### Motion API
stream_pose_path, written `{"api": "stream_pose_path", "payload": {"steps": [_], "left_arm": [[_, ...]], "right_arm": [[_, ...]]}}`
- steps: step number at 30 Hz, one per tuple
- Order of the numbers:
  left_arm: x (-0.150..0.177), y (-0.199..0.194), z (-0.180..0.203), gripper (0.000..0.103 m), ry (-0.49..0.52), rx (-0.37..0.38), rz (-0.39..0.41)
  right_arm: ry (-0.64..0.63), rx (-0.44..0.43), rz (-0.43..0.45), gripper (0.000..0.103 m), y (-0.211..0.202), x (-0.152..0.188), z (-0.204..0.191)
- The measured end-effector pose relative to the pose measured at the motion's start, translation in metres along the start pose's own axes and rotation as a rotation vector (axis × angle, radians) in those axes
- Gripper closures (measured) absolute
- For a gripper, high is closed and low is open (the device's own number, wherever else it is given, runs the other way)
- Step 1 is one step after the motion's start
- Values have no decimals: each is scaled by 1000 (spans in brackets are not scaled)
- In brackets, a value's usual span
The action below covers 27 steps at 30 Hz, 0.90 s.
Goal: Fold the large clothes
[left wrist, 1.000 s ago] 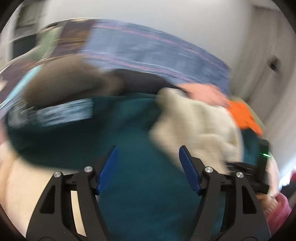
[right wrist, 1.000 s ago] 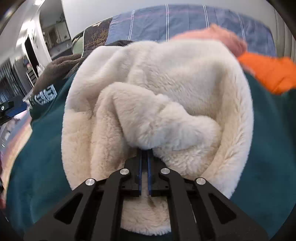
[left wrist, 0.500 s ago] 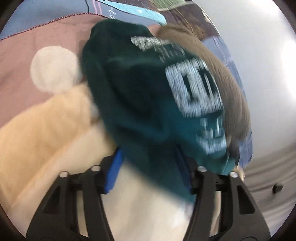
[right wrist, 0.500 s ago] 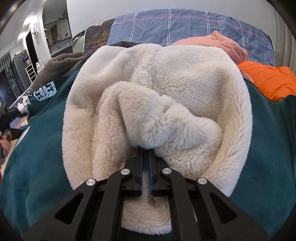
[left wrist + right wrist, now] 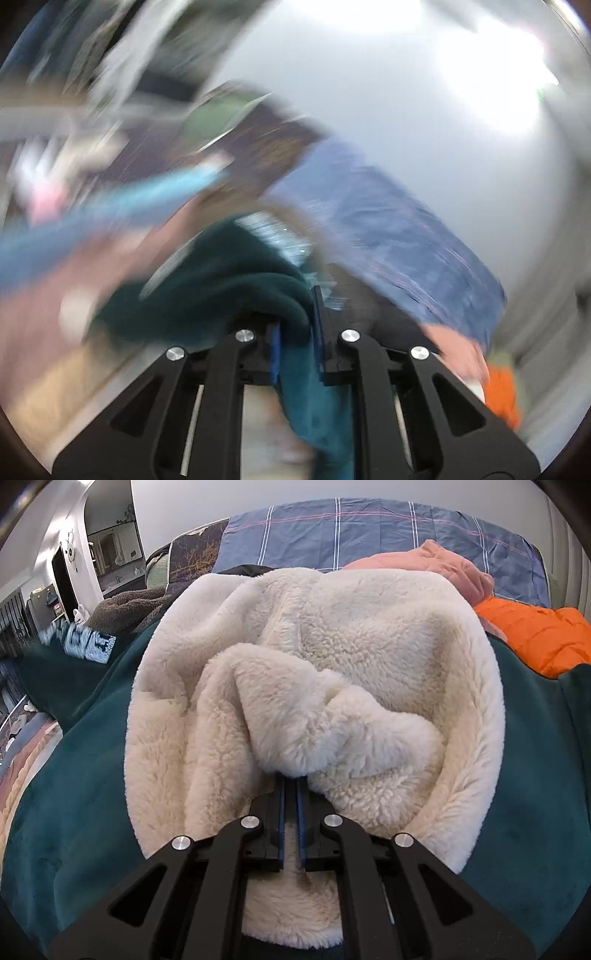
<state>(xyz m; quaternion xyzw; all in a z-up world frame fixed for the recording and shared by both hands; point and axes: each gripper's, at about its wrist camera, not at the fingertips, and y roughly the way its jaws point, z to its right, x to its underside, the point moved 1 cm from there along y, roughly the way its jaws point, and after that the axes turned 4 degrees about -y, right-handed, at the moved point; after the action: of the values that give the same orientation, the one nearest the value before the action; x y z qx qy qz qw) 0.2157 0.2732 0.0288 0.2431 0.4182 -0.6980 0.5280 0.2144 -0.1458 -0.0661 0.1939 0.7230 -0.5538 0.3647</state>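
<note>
Left gripper (image 5: 297,332) pinches the teal hoodie (image 5: 229,295) (blurred); right gripper (image 5: 290,794) clamps its cream lining (image 5: 314,686).

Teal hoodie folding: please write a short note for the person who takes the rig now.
Left gripper: shut on the teal hoodie, fabric pinched between its fingers; that view is blurred.
Right gripper: shut on the cream fleece lining of the hood.
The garment lies on the bed, beside an orange jacket and a pink garment.
Done: both grips taken. Left: the fold itself.

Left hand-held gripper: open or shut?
Shut on the teal garment: left hand-held gripper pinches a fold between its blue pads.
</note>
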Motion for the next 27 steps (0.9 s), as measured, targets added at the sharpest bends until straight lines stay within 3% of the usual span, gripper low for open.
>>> {"api": "stream_pose_path", "payload": {"steps": [3,5,7,10,12,15,17,20,23,25,27], "left_arm": [[18,-3,113,92,276,122,-26],[59,5,184,91,463,214,-98],[109,17,232,88,631,248,-178],[198,30,271,80,880,239,-314],[230,38,268,75,981,199,-359],[240,30,241,74,981,199,-418],[225,16,218,59,930,192,-448],[206,-20,189,50,835,215,-479],[181,-51,154,42,725,227,-440],[164,-61,132,41,666,187,-392],[149,-67,93,41,583,88,-348]], "right_arm": [[36,-46,3,98,-1,0,8],[77,-101,11,97,-3,0,17],[165,-206,24,96,-8,3,35],[312,-339,8,96,-12,13,60],[349,-382,-1,96,-13,19,69],[341,-384,-9,96,-12,20,70],[324,-369,-12,96,-12,19,67],[309,-355,-10,96,-12,18,64],[300,-341,-8,96,-14,17,58],[242,-265,-23,96,-21,13,48],[124,-118,-18,92,-38,3,27]]}}
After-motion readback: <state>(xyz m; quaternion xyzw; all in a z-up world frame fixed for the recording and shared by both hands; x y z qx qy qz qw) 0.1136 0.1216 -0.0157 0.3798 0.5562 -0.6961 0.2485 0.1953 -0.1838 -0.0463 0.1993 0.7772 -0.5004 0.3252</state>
